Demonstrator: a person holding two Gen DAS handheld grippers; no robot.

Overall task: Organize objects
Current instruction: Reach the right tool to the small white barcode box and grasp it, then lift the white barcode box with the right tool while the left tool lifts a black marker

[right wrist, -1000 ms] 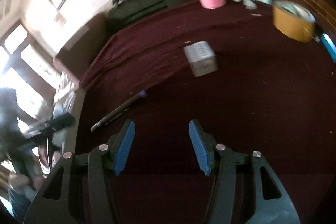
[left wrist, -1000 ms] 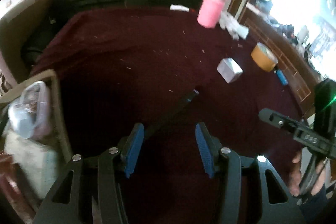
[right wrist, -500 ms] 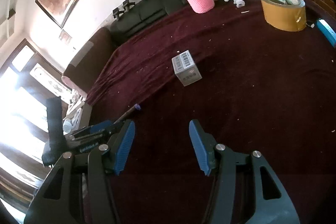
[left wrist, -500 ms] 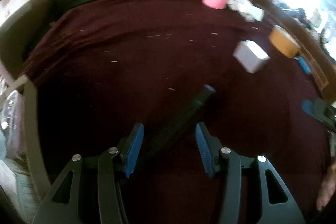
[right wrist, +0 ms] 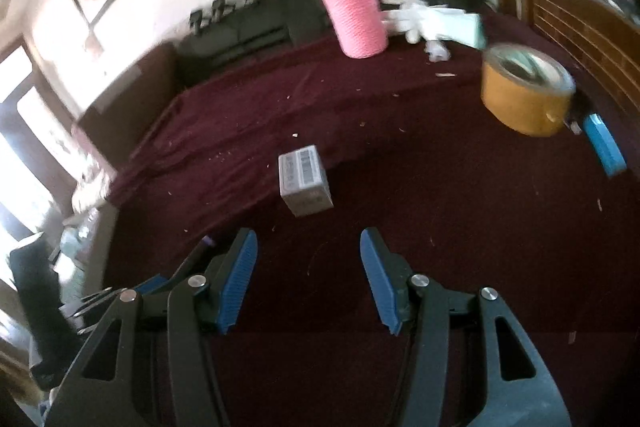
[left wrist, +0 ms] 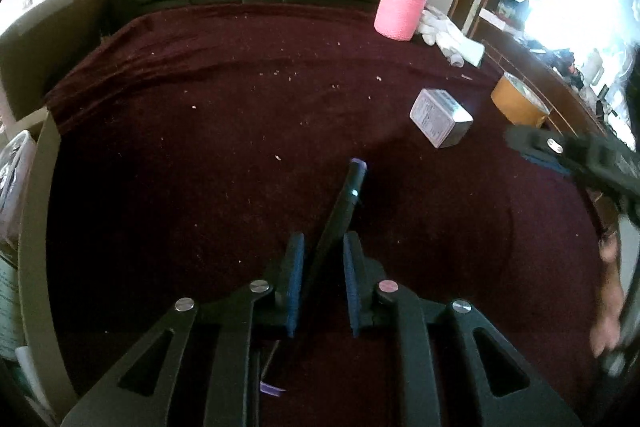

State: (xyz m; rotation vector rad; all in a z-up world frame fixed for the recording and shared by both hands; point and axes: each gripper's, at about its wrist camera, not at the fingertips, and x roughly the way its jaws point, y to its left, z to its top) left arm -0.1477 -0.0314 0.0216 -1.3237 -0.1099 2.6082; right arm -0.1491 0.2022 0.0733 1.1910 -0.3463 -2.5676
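Observation:
A dark pen (left wrist: 350,187) with a purple tip lies on the maroon cloth (left wrist: 200,147). Its near end sits between the blue pads of my left gripper (left wrist: 323,235), whose jaws are closing and press on it. My right gripper (right wrist: 308,233) is open and holds nothing. It hovers just short of a small white box (right wrist: 304,181) with a barcode. The left wrist view shows that box (left wrist: 440,117) right of the pen, with the right gripper (left wrist: 560,151) beyond it. The pen's tip (right wrist: 208,241) peeks out left of the right gripper.
A pink flask (right wrist: 356,19) stands at the back beside white gloves (right wrist: 432,19). A yellow tape roll (right wrist: 524,91) and a blue item (right wrist: 604,147) lie at the right edge. A cardboard box (left wrist: 36,227) with packets borders the cloth on the left.
My left gripper came down over the pen and its jaws closed from wide apart onto it. The right gripper shifted, so the white box now lies straight ahead of it.

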